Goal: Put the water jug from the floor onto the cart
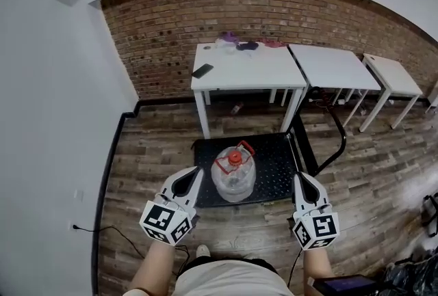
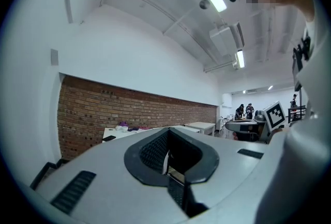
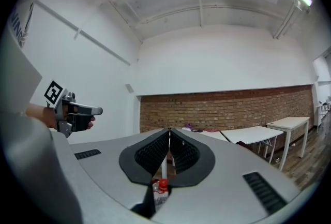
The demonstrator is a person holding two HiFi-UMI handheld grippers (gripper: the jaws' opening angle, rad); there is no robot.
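head view: the water jug (image 1: 234,175) stands upright on the cart (image 1: 275,175), off the floor (image 1: 157,151). my left tongs (image 1: 197,173) and right tongs (image 1: 300,178) sit either side of it, not touching.

left gripper view: my left tongs (image 2: 168,131) look tip to tip, holding nothing.

right gripper view: my right tongs (image 3: 168,132) are closed and empty, with the jug's red cap (image 3: 163,184) below them.

i judge the job done. i'd draw both back level, without nudging the jug.

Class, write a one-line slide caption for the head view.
Water jug on the black cart, left gripper and right gripper flanking it, neither touching.
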